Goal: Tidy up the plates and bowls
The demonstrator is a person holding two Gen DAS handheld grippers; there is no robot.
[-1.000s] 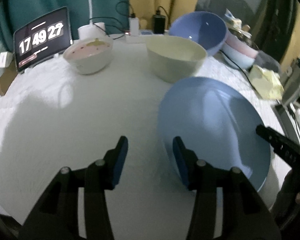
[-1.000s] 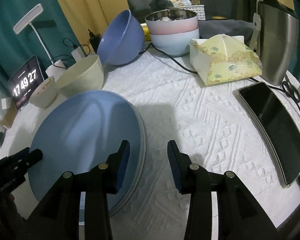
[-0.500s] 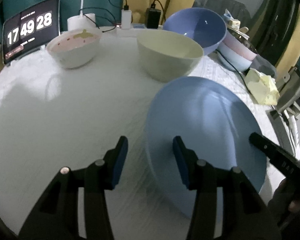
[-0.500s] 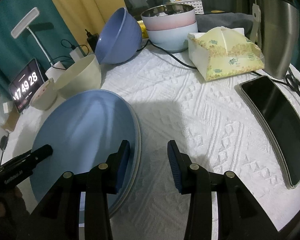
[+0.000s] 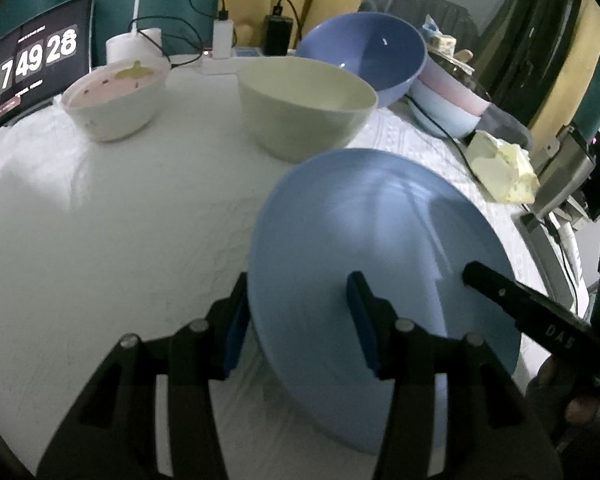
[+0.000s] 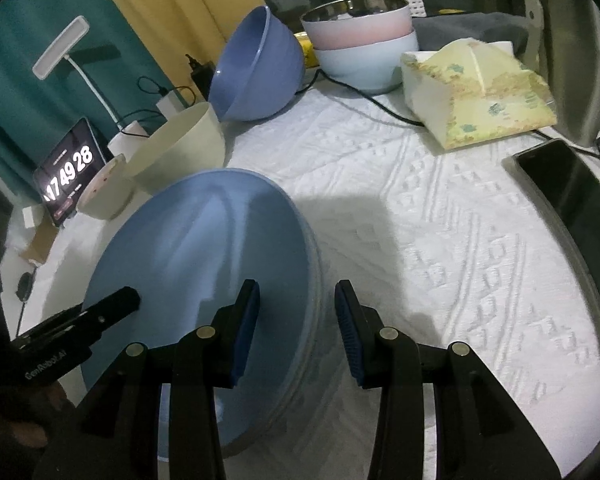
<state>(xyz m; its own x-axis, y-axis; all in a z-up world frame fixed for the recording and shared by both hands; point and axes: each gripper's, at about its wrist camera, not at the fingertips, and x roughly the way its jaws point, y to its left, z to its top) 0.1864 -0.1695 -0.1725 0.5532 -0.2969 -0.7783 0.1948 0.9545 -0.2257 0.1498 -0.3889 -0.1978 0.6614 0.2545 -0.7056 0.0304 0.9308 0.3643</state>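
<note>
White "17 49 28" on the black clock screen (image 5: 36, 76) behind bowls.

Smooth blue plate (image 5: 364, 232) with a soft satin sheen, plastic-looking. White tablecloth (image 6: 440, 216), matt woven cloth with raised diamond and zigzag texture. Cream bowl (image 5: 304, 108), matt and smooth. Darker blue bowl (image 6: 260, 68), slightly glossy. Top bowl of the stack (image 6: 360, 20) has a shiny metal lining. Glossy black glass tablet (image 6: 572, 204). Grippers of matt black plastic with blue ribbed pads (image 6: 350, 332).
</note>
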